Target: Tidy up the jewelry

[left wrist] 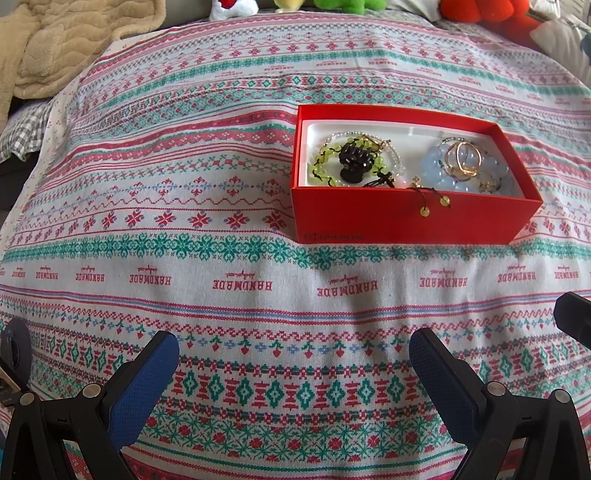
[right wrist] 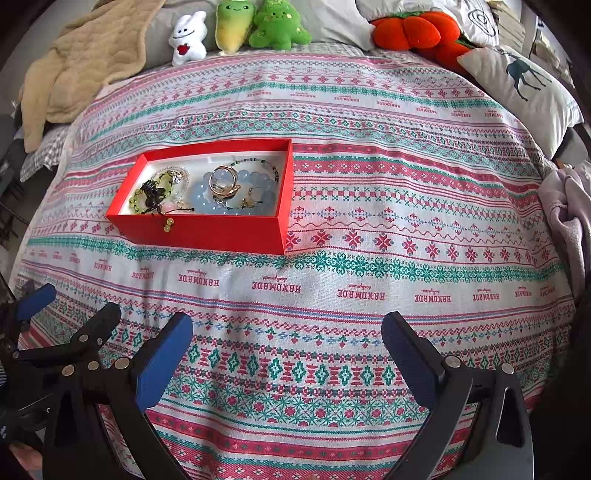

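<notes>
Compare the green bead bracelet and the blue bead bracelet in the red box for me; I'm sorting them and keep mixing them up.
The green bracelet has small yellow-green beads on dark cord; the blue bracelet has bigger, pale blue beads packed close. The green one lies at the box's left end under a black hair clip, the blue one at the right end under gold rings. Both lie flat inside the red box.

Bare patterned cloth point(right wrist: 332, 266) lies open up to the red box point(right wrist: 207, 232), whose walls ring the jewelry

A bed is covered by a patterned "HANDMADE" cloth point(right wrist: 332, 295); plush toys point(right wrist: 236, 26), a beige blanket point(right wrist: 85, 62) and a deer pillow point(right wrist: 524, 85) are lined behind it in daylight.
</notes>
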`<state>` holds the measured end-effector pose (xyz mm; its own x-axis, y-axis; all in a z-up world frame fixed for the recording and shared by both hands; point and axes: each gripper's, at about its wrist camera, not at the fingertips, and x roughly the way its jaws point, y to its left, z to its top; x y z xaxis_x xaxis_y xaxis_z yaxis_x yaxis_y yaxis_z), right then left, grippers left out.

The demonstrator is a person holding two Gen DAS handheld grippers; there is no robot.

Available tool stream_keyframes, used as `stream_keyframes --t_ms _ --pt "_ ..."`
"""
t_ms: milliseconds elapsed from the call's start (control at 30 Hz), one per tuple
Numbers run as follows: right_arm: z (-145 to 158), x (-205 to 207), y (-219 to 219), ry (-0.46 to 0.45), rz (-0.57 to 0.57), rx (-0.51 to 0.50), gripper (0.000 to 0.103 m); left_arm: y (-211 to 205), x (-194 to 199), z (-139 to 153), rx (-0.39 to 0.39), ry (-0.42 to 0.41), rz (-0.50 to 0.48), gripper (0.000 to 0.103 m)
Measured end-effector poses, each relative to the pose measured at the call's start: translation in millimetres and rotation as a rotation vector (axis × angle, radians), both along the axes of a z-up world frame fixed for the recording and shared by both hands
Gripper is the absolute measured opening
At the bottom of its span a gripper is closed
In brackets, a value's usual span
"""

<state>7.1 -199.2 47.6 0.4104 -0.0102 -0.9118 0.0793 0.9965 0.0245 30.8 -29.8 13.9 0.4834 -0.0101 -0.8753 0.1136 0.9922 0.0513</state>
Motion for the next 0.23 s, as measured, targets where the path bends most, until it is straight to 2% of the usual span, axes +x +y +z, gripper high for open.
stream_keyframes --t_ms 233 --pt "-0.9 -0.8 0.3 0.0 -0.002 0.0 0.103 4.1 -5.1 -3.5 -0.011 -0.005 -0.001 0.102"
